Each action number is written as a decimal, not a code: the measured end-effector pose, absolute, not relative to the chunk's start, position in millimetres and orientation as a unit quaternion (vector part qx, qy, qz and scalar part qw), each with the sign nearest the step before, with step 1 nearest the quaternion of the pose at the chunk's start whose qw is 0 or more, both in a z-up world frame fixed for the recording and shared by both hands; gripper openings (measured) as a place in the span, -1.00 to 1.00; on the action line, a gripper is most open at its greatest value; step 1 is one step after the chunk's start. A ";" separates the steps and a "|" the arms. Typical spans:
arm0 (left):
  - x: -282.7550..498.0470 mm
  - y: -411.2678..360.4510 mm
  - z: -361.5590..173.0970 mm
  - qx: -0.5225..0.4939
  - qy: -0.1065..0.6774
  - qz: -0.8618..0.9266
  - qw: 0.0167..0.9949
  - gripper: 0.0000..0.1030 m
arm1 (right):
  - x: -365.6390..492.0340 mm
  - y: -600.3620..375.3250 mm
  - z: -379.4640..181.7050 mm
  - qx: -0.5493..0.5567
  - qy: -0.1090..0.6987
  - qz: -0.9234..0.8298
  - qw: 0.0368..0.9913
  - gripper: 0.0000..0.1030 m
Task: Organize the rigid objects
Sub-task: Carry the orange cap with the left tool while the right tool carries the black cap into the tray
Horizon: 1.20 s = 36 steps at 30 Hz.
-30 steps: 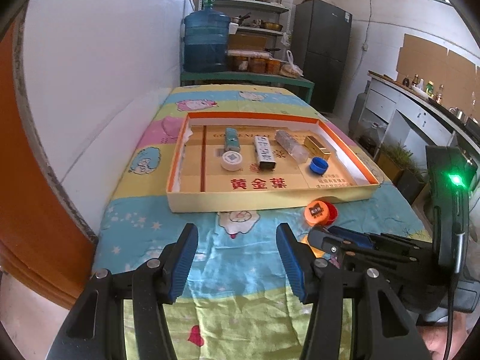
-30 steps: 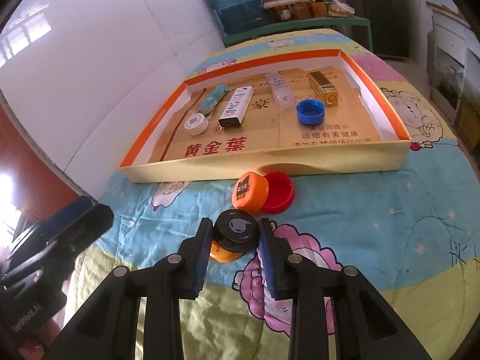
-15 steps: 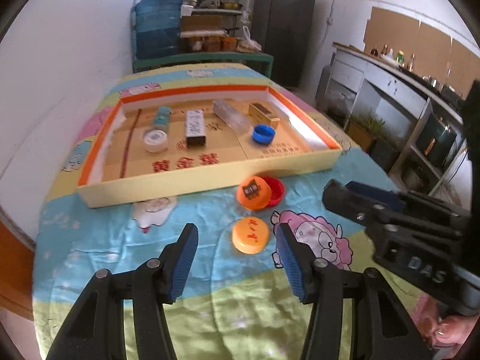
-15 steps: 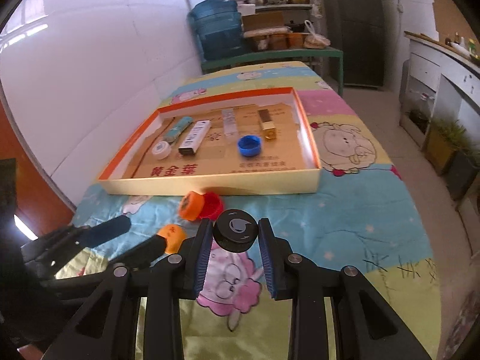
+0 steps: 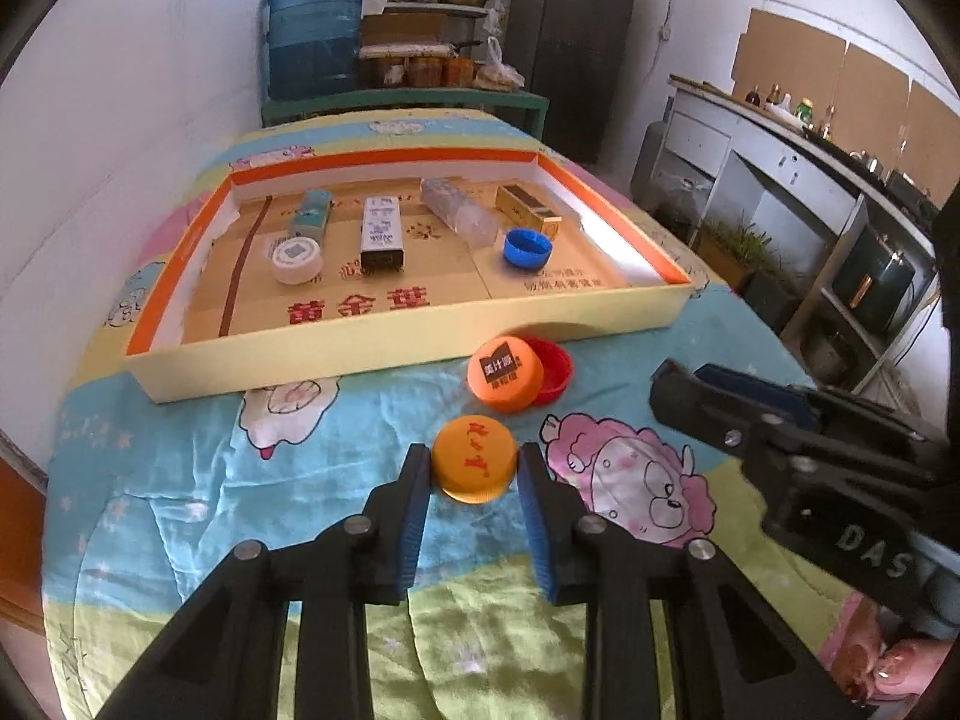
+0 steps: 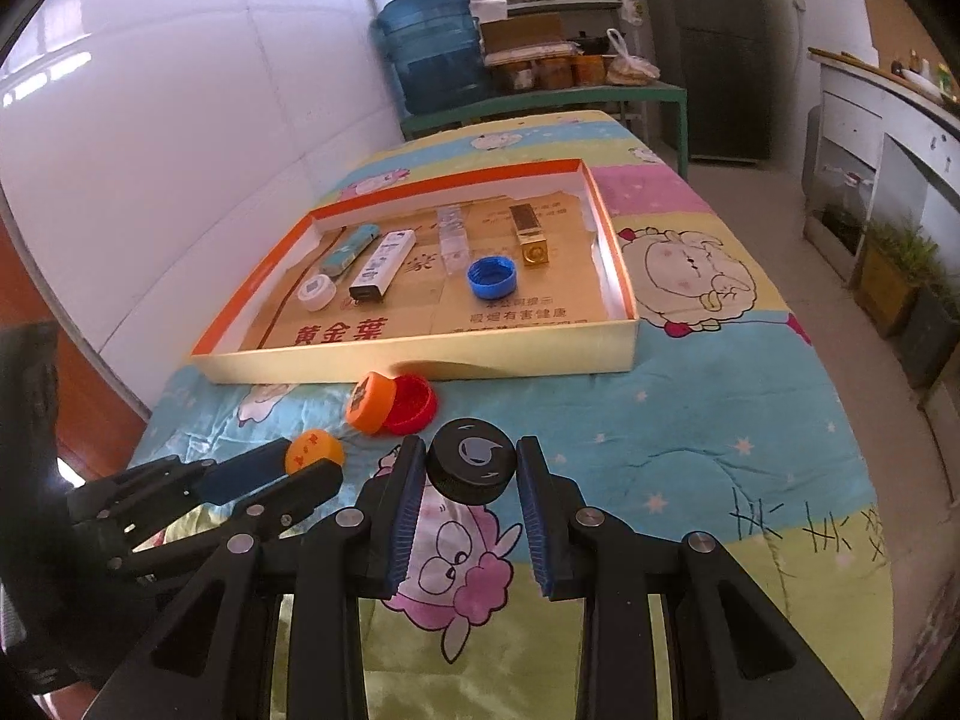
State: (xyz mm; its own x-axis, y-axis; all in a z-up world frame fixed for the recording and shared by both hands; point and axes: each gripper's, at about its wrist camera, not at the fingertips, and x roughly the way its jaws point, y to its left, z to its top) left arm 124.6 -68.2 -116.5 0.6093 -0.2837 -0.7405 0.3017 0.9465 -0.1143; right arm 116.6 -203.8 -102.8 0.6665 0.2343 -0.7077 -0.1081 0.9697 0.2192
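On the near part of the cartoon-printed cloth (image 5: 336, 438) that covers the bench, the left gripper (image 5: 474, 468) has its blue-padded fingers pinching a flat round yellow-orange plastic cap (image 5: 474, 467) with red marks on top; whether the cap is lifted off the cloth cannot be told. To the right, the right gripper (image 6: 471, 468) pinches a round black plastic screw cap (image 6: 472, 467) with a grey drop emblem, which looks held clear above the cloth. Just beyond both, near the front wall of the shallow cream cardboard tray with orange rim (image 6: 420, 360), an orange plastic lid with a black label (image 5: 506, 374) leans tilted on an upturned red plastic lid (image 5: 555, 363). Inside the tray lie a white round cap (image 5: 294, 260), a teal patterned slim box (image 5: 312, 213), a white and black slim box (image 5: 381, 231), a clear plastic case (image 5: 459, 216), a gold rectangular box (image 5: 528, 210) and a blue bottle cap (image 5: 527, 248) with its open side up. The likely next step is carrying both caps over the front wall into the tray. Both caps are gripped only by thin round edges, so a slight slackening or tilt could let one pop out and roll off the bench. A low carry could clip the tray's front wall or knock the leaning orange lid, and the two grippers are near enough to bump each other.
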 end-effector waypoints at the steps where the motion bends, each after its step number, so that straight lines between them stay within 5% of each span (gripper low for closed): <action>1: 123.9 -66.6 -114.0 0.008 0.409 -0.164 0.898 -0.42 | 117.6 -203.0 -102.3 0.079 0.397 0.096 0.910 -0.38; 16: 153.0 -9.7 -66.3 -0.042 0.368 -0.105 0.923 -0.42 | 159.7 -165.3 -76.8 0.032 0.379 0.132 0.916 -0.38; 36: 221.2 16.0 -85.0 -0.036 0.394 -0.058 0.917 -0.42 | 228.4 -140.5 -82.2 -0.001 0.396 0.142 0.907 -0.38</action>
